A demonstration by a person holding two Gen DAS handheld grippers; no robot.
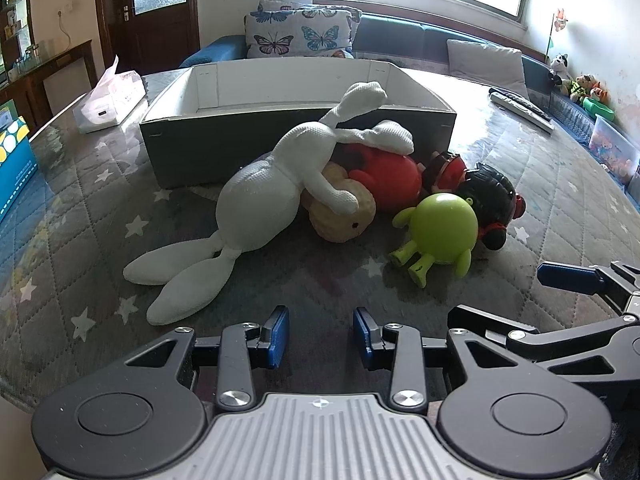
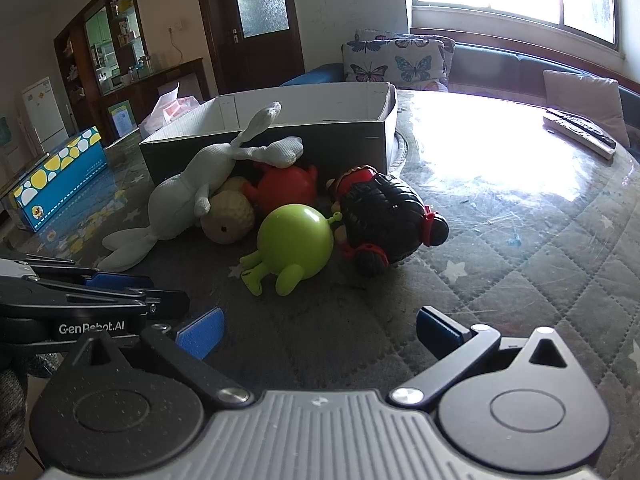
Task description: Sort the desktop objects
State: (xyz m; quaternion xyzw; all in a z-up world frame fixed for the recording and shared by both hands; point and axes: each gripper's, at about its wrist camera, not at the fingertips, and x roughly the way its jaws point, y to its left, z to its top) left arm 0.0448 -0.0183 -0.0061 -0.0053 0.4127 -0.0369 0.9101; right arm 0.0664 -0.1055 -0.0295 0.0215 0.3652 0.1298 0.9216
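A pile of toys lies in front of an open grey box (image 1: 208, 140) (image 2: 344, 140): a white plush rabbit (image 1: 260, 196) (image 2: 180, 196), a tan plush ball (image 1: 344, 216) (image 2: 228, 216), a red round toy (image 1: 388, 176) (image 2: 288, 186), a green round figure (image 1: 440, 228) (image 2: 296, 240) and a black-haired doll (image 1: 488, 196) (image 2: 384, 220). My left gripper (image 1: 321, 336) is open and empty, short of the pile. My right gripper (image 2: 318, 332) is open wide and empty, near the green figure; it also shows in the left wrist view (image 1: 572, 276).
The table has a grey star-patterned quilted cover (image 1: 100, 216) under glass. A tissue pack (image 1: 108, 100) and a blue dotted box (image 1: 12, 160) (image 2: 60, 176) stand at the left. Remote controls (image 1: 520, 110) (image 2: 580, 130) lie at the right. A sofa with butterfly cushions (image 1: 296, 34) is behind.
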